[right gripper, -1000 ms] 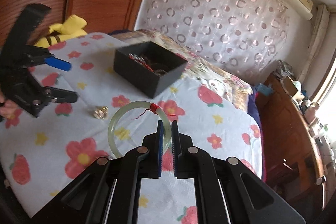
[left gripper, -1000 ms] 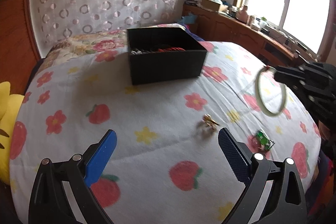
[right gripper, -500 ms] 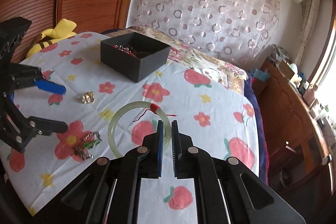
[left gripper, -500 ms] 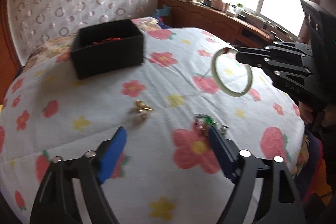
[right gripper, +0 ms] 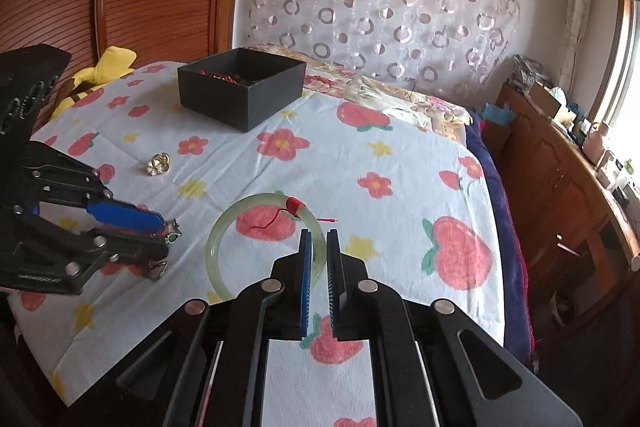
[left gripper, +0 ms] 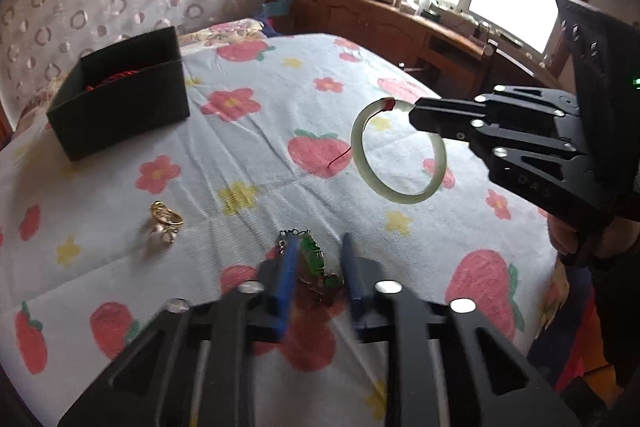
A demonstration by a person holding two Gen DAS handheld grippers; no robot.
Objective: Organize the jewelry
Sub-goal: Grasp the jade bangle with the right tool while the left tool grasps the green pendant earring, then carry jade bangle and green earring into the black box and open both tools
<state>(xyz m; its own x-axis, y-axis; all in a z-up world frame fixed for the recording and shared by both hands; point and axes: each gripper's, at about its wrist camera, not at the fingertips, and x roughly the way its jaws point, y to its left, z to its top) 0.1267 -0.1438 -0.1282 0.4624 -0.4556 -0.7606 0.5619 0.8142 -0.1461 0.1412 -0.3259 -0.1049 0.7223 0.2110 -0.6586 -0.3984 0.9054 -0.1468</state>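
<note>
Slippage is the main risk: the left gripper (left gripper: 318, 259), its jaws just closed narrowly around the green-stone pendant on a silver chain (left gripper: 316, 261) lying on the flowered bedspread (left gripper: 260, 131), may catch only chain or snag cloth. The right gripper (right gripper: 318, 255), pinching the pale-green jade bangle (right gripper: 264, 243) by its rim ahead of its tips, could let it swing loose before the black open box (right gripper: 240, 95) beyond.

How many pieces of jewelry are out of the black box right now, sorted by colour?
Pale green: 1, the bangle held in the right claw
Bright green: 1, the green pendant between the left claw's fingers
Gold: 1, the gold ornament lying on the bedspread
Total: 3

What lies inside the black box is too hidden to count.
</note>
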